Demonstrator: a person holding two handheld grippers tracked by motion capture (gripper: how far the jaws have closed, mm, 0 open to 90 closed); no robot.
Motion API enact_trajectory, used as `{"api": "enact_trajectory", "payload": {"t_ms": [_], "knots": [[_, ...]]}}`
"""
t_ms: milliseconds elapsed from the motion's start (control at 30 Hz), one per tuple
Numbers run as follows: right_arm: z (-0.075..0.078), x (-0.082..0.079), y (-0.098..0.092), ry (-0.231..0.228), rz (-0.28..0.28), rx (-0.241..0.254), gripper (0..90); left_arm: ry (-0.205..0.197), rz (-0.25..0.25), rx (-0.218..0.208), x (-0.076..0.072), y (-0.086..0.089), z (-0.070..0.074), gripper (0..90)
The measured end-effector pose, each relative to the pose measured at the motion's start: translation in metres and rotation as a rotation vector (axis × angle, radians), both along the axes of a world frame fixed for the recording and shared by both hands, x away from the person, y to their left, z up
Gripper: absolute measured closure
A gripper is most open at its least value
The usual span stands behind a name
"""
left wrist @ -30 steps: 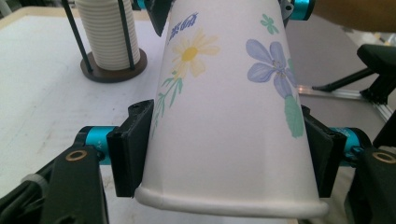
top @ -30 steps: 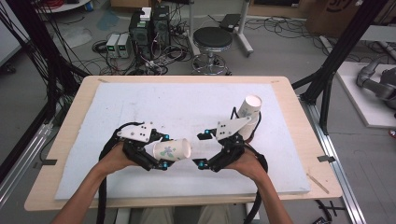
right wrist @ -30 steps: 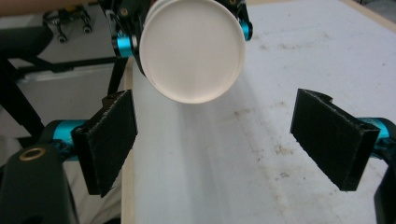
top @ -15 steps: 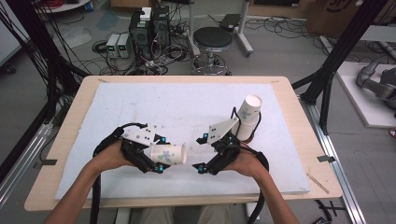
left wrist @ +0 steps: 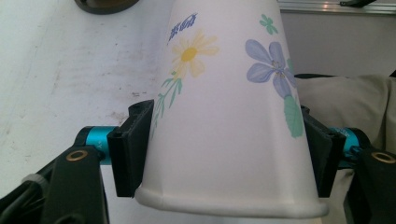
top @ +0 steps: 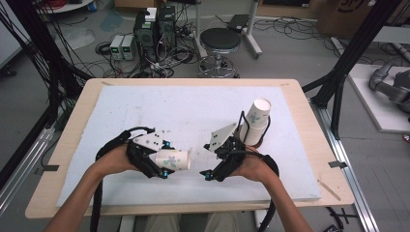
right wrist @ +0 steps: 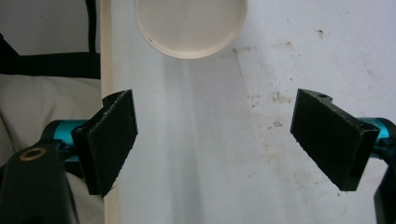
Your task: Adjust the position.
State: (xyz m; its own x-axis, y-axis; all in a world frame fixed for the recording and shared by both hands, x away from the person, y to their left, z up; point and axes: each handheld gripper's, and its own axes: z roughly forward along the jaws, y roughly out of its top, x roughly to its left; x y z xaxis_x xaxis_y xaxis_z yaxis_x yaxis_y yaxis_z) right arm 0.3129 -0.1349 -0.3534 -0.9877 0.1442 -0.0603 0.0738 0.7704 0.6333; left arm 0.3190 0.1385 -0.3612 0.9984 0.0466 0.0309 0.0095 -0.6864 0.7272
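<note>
From the left gripper view we see the left gripper (left wrist: 224, 154) clamped on a flowered paper cup (left wrist: 224, 107), a pad pressed to each side just above its rolled rim, a detail too small to read from above. In the right gripper view, the right gripper (right wrist: 212, 140) stands wide apart and empty; the cup's round base (right wrist: 190, 25) lies beyond the fingertips. Bare white board (top: 159, 111) lies ahead of both grippers, with a second cup (top: 256, 118) on a holder beyond the right one.

On the table (top: 295, 104), near the front edge, the left hand-held gripper (top: 167, 164) holds a paper cup (top: 173, 159) lying sideways. Just right of it sits the right hand-held gripper (top: 209, 173). Behind that, a second cup (top: 256, 116) rests tilted in a holder (top: 263, 136).
</note>
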Motion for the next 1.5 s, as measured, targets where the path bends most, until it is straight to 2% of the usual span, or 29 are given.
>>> {"api": "enact_trajectory", "payload": {"t_ms": [300,633,733,767,800,833,1267,1367,1400,1500], "knots": [[-0.003,0.004,0.006,0.005,-0.001,-0.019,15.1,0.018,-0.016,0.023,0.008,-0.015,-0.002,30.2],[-0.003,0.006,0.013,0.000,0.014,-0.046,15.1,0.017,-0.041,0.063,0.010,-0.032,-0.002,30.3],[-0.004,0.006,0.014,-0.001,0.016,-0.059,15.2,0.021,-0.048,0.086,0.010,-0.035,-0.002,30.4],[-0.005,0.005,0.015,-0.006,0.013,-0.057,15.1,0.020,-0.044,0.081,0.010,-0.036,-0.003,30.3],[-0.005,0.005,0.016,-0.008,0.012,-0.061,15.2,0.021,-0.048,0.100,0.011,-0.037,-0.002,30.4],[-0.005,0.005,0.017,-0.005,0.019,-0.060,15.2,0.020,-0.044,0.091,0.011,-0.038,-0.003,30.3],[-0.005,0.007,0.025,-0.007,0.032,-0.066,15.7,0.016,-0.062,0.117,0.012,-0.047,-0.001,30.4],[-0.004,0.007,0.026,-0.006,0.034,-0.069,16.1,0.014,-0.060,0.108,0.012,-0.049,-0.002,30.5],[-0.005,0.007,0.026,-0.004,0.035,-0.065,16.1,0.016,-0.064,0.121,0.012,-0.049,-0.001,30.5],[-0.005,0.007,0.027,-0.002,0.034,-0.065,18.2,0.018,-0.059,0.107,0.011,-0.050,-0.003,30.5]]}}
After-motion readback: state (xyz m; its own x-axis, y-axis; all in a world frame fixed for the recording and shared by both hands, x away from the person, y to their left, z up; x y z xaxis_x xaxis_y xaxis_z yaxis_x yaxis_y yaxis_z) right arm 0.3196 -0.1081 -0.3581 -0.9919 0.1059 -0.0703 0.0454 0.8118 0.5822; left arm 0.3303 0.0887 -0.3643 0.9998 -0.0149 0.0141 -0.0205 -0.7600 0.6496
